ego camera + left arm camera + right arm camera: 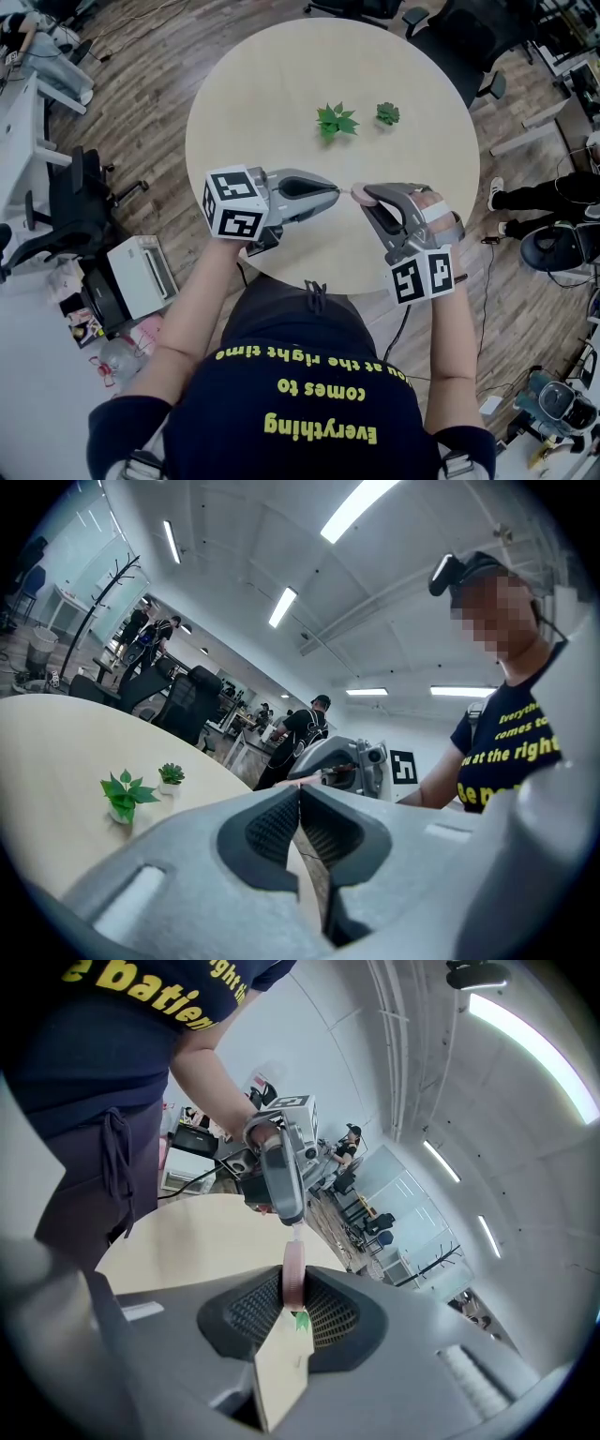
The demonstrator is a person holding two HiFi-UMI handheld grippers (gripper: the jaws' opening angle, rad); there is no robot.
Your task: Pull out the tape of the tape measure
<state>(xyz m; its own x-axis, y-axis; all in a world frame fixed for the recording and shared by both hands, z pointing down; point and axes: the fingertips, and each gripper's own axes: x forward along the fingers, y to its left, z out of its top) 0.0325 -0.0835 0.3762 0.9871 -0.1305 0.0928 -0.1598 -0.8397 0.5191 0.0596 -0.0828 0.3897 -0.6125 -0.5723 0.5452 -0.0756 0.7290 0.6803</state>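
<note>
- A round table (272, 84) with a pale wooden top carries everything; its near edge lies just in front of the person.
- The person, in a dark navy shirt with yellow lettering (300, 412), stands at that near edge with both forearms reaching over it.
- The left gripper (330, 194), grey with a black-and-white marker cube, lies level over the near part of the table and points toward the right one. Its jaws are pressed together, and their tips pinch the pale tape end.
- The right gripper (373, 197), grey with its own marker cube, comes in from the near right edge and points back at the left one. Its jaws stand partly apart and clamp the tape measure, one ribbed pad on each flat face.
- A larger leafy green plant in a small pot (336, 120) stands near the table's middle, a little toward the far edge.
- A smaller green plant in a small pot (387, 113) stands just to its right, apart from it.
- The round pink tape measure (293, 1274) is held on edge over the near part of the table, between the two grippers' tips.
- The pale tape end (296, 1235) is a short strip running from the case to the left gripper's tips.
</note>
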